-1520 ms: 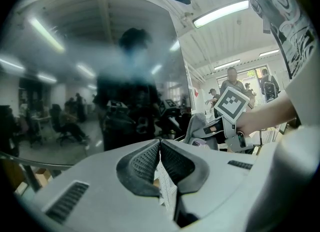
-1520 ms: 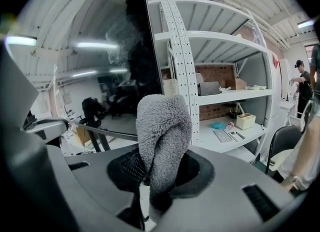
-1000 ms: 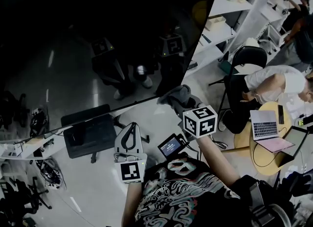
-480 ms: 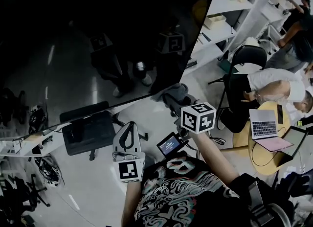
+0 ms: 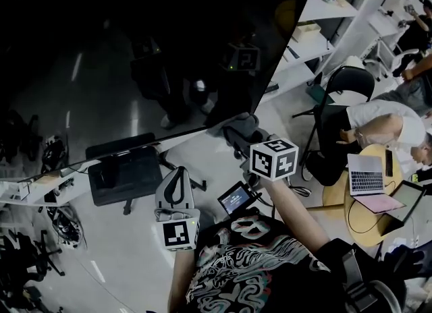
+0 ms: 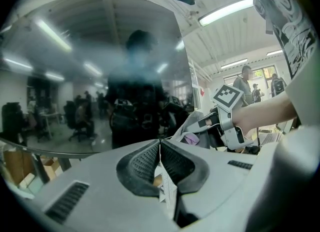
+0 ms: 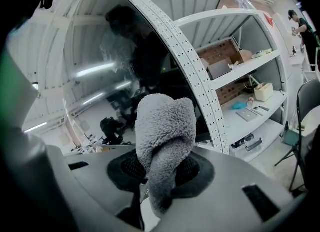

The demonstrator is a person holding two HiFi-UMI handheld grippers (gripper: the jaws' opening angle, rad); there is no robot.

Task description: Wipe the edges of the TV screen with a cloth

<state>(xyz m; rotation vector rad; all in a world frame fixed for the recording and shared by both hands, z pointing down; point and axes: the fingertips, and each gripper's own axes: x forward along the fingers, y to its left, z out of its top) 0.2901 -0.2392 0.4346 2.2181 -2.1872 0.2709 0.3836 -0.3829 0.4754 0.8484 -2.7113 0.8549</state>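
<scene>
Right gripper view: the cloth (image 7: 162, 131) is clamped in the right gripper (image 7: 159, 172), seemingly held at the edge of the TV screen (image 5: 135, 55) for wiping; the left gripper (image 6: 160, 148) is closed on nothing.

To my right, a round wooden table (image 5: 361, 226) stands on the pale floor (image 5: 128, 258). It carries an open laptop (image 5: 368, 172) and a tablet (image 5: 407, 198) just beside it. Farther off on the right, white shelves (image 5: 305, 53) hold a small box (image 5: 308, 30). A black chair (image 5: 349, 79) stands on the floor near them.
</scene>
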